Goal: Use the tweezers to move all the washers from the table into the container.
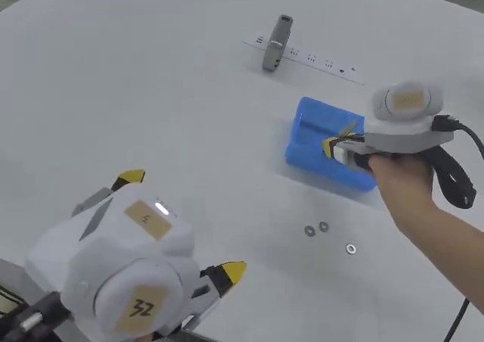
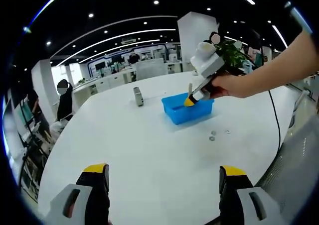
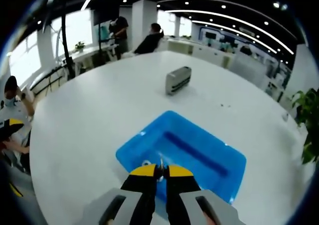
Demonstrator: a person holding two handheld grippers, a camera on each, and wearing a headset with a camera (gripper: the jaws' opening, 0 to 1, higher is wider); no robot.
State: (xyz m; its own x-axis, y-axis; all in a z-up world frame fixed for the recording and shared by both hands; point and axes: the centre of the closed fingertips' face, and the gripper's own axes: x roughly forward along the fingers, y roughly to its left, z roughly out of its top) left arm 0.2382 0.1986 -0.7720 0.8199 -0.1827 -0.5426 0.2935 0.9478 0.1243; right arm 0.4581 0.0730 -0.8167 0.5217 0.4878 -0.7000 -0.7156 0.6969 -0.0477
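Three small washers (image 1: 324, 226) lie close together on the white table, in front of the blue container (image 1: 310, 130). My right gripper (image 1: 333, 147) hovers over the container's near side, shut on thin tweezers (image 3: 160, 163) that point down into it. A small pale ring that may be a washer (image 3: 145, 163) lies on the container's floor (image 3: 199, 158) just left of the tweezer tips. My left gripper (image 1: 180, 224) stands open at the near left, far from the washers (image 2: 213, 133), with nothing between its fingers. From there the right gripper (image 2: 191, 101) shows above the container (image 2: 184, 113).
A grey boxy device (image 1: 276, 43) stands at the back of the table beside a white power strip (image 1: 321, 60). A black cable (image 1: 463, 164) trails from the right gripper. People sit at desks beyond the table's far edge (image 3: 149, 38).
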